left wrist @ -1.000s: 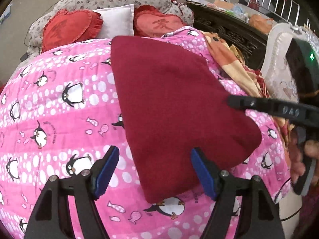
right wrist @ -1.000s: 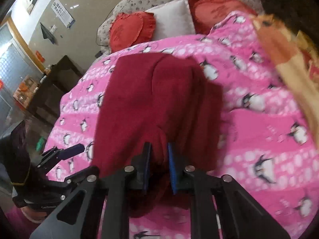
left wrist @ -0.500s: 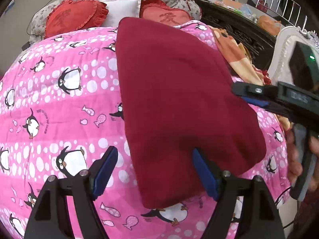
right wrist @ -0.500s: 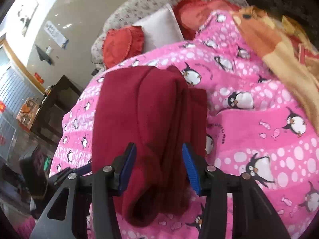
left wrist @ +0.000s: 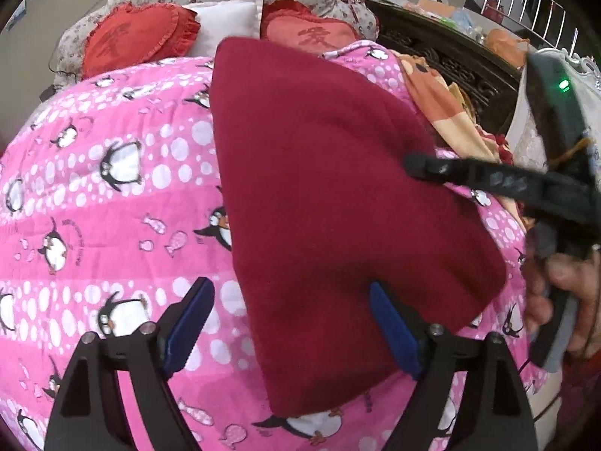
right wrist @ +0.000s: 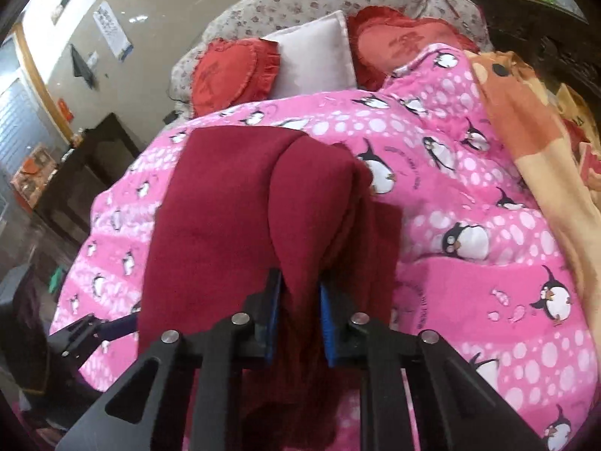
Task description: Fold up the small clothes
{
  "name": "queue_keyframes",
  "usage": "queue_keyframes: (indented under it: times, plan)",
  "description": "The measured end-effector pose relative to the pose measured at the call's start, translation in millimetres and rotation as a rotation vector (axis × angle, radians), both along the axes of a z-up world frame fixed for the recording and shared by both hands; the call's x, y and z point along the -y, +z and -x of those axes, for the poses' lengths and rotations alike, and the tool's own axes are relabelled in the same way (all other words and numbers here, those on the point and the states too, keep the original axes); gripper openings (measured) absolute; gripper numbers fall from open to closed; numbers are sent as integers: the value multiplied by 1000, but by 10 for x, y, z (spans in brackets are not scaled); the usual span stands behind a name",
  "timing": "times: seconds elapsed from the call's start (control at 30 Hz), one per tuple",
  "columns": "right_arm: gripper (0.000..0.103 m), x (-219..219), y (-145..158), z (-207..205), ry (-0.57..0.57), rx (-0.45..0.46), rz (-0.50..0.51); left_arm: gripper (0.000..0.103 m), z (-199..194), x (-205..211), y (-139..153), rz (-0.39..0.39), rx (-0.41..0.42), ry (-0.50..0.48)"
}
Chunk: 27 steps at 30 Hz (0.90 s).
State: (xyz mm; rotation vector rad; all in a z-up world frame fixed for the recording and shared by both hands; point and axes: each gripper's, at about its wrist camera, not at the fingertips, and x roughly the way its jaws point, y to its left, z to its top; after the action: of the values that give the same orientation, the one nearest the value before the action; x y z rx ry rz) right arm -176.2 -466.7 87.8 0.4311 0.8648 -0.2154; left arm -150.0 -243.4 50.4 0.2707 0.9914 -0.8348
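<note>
A dark red garment [left wrist: 330, 203] lies folded on a pink penguin-print quilt [left wrist: 112, 195]. My left gripper [left wrist: 289, 323] is open above the garment's near left edge, one blue pad over the quilt, the other over the cloth. My right gripper [right wrist: 298, 319] is shut on a raised fold of the red garment [right wrist: 233, 225] at its near edge. The right gripper also shows in the left wrist view [left wrist: 488, 180] at the garment's right side.
Two red heart cushions [left wrist: 135, 37] and a white pillow [left wrist: 225, 26] lie at the head of the bed. An orange blanket [right wrist: 526, 143] lies on the right. Dark wooden furniture [left wrist: 450, 60] stands behind the bed.
My right gripper opened half a second ago and has closed again on a fold of the garment. The left gripper stayed open and barely shifted.
</note>
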Motion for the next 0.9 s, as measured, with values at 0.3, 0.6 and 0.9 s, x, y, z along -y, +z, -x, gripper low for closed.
queue_keyframes:
  times: [0.3, 0.6, 0.9]
  plan:
    - [7, -28, 117, 264, -34, 32, 70, 89, 41, -31, 85, -16, 32, 8]
    - [37, 97, 149, 511, -106, 93, -83, 92, -311, -299, 322, 155, -84, 107]
    - [51, 309, -235, 283, -72, 108, -220, 93, -614, -58, 26, 187, -192, 94]
